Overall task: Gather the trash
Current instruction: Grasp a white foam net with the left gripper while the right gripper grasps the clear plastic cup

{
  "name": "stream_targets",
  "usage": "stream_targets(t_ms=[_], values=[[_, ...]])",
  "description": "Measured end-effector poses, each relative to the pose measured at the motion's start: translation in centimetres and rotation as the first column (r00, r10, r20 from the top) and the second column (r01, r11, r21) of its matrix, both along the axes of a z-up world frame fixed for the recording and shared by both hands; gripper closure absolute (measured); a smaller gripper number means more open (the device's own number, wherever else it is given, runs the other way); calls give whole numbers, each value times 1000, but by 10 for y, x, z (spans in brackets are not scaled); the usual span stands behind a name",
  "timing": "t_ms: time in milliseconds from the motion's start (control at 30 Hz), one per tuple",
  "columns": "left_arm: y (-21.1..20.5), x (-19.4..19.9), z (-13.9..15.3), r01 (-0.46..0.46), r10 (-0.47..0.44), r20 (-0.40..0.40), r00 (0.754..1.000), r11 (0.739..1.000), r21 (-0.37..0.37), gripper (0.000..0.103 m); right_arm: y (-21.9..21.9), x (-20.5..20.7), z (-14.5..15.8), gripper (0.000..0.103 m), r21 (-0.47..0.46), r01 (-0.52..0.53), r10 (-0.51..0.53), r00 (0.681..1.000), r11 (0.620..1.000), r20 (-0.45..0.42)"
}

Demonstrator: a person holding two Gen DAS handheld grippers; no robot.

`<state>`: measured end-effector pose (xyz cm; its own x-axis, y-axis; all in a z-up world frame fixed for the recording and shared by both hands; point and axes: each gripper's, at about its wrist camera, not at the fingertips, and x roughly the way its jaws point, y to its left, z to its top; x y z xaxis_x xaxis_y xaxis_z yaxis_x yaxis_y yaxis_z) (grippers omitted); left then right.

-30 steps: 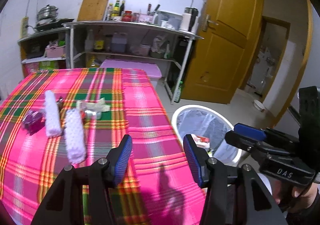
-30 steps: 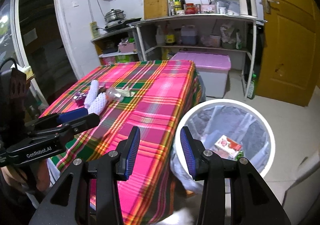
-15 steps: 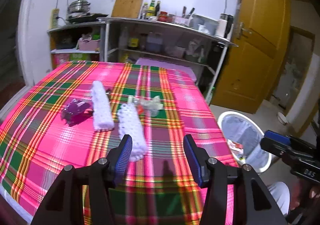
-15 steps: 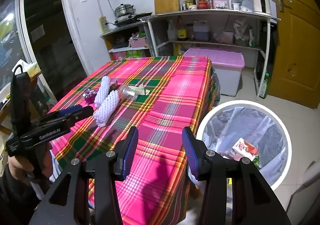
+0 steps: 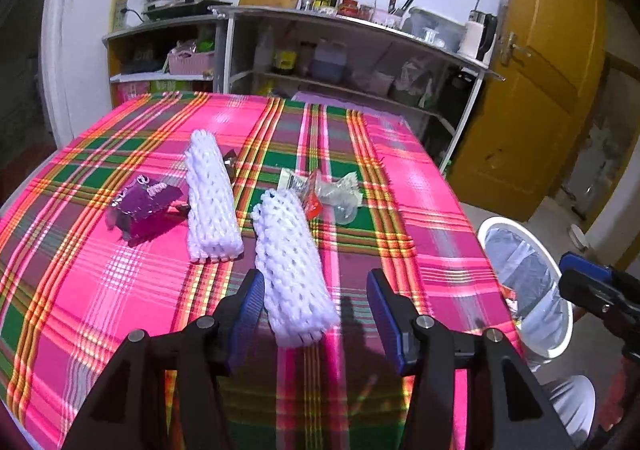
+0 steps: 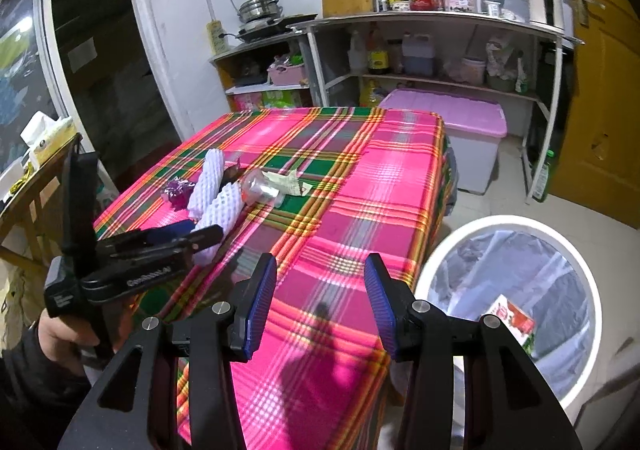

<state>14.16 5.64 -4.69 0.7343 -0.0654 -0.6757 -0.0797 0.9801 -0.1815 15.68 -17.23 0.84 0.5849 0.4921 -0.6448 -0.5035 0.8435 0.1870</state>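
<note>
Item: nearer foam net sleeve (image 5: 291, 266), long axis running away from us, its near end between our spread, empty left gripper (image 5: 316, 310); right gripper (image 6: 320, 304) spread, empty, farther.

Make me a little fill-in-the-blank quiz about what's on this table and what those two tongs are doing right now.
1. Both the left tongs and the right tongs are ____ and hold nothing.
2. The number of white foam nets on the tablecloth is ____.
3. The near foam net reaches in between the fingers of the ____ tongs.
4. The red and white carton lies inside the ____.

Missing words: open; two; left; trash bin
</note>
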Motion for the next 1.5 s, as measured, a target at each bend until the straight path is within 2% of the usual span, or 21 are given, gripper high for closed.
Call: stream_targets(t_ms=[67, 167, 233, 433, 600, 733, 1000, 1200, 1500], values=[[2, 7, -6, -6, 6, -17, 1000, 1000, -2, 52, 6, 4, -1, 56, -6, -12, 12, 1000, 1000, 0], [4, 14, -12, -11, 11, -46, 999, 1000, -4, 67, 18, 12, -3, 56, -16, -33, 32, 999, 999, -5], [5, 16, -15, -9, 10, -51, 999, 1000, 8, 73, 26, 18, -5, 56, -23, -49, 49, 999, 999, -7], [11, 7, -11, 7, -7, -30, 1000, 1000, -4, 82, 50, 35, -10, 56, -30, -94, 93, 995, 995, -35], [17, -3, -6, 12, -12, -6, 1000, 1000, -13, 84, 74, 52, -14, 56, -15, -116, 115, 990, 993, -81], [26, -13, -2, 17, -16, 17, 1000, 1000, -26, 85, 90, 63, -18, 46, -17, -125, 122, 986, 992, -111], [48, -26, 4, -2, 5, 51, 999, 998, -58, 85, 120, 84, -21, 46, -48, -119, 112, 984, 992, -139], [60, -29, 3, -11, 15, 59, 998, 997, -80, 85, 138, 105, -37, 46, -66, -90, 74, 976, 994, -206], [63, -32, 1, 1, 5, 62, 998, 996, -94, 85, 143, 119, -49, 48, -52, -52, 36, 965, 997, -258]])
